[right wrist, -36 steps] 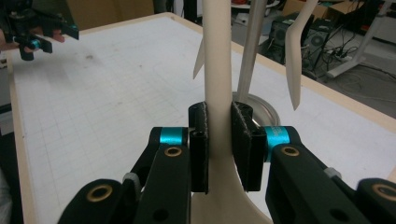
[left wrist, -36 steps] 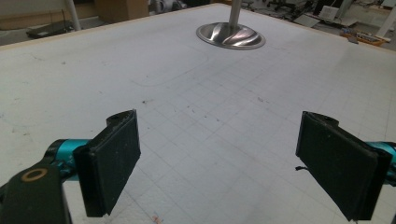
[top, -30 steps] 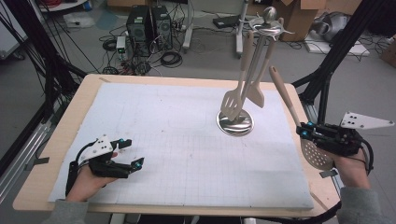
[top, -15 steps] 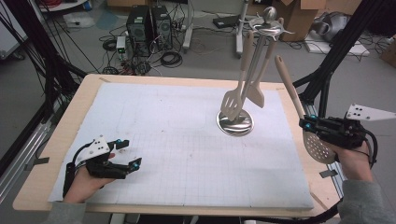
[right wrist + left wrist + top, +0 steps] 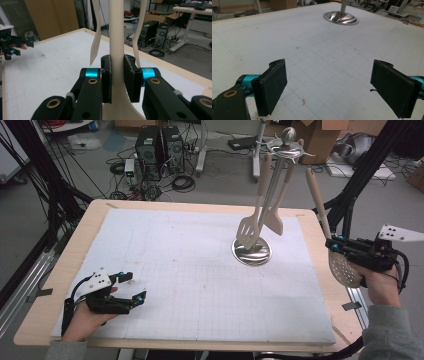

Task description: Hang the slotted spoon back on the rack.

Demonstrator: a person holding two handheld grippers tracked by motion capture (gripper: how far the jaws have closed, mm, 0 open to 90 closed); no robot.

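Observation:
My right gripper (image 5: 334, 246) hovers off the table's right edge, shut on the neck of a beige skimmer spoon (image 5: 317, 200). The handle points up and the perforated head (image 5: 344, 268) hangs below the jaws. In the right gripper view the pads (image 5: 107, 78) press on both sides of the handle (image 5: 116, 30). A metal utensil stand (image 5: 251, 252) on the white mat carries a slotted turner (image 5: 248, 232) and a second spatula (image 5: 274, 222). My left gripper (image 5: 134, 286) rests open on the mat at the near left, with nothing between its fingers (image 5: 273, 86).
White gridded mat (image 5: 175, 260) covers the wooden table (image 5: 80, 240). The stand's round base (image 5: 341, 18) lies far ahead in the left gripper view. Black frame posts (image 5: 357, 180) rise just beyond the right edge. Computers and cables sit on the floor behind.
The right hand has lifted the skimmer a little upward and slightly right, so its handle tip now stands nearer the stand's top. The left hand has stayed put.

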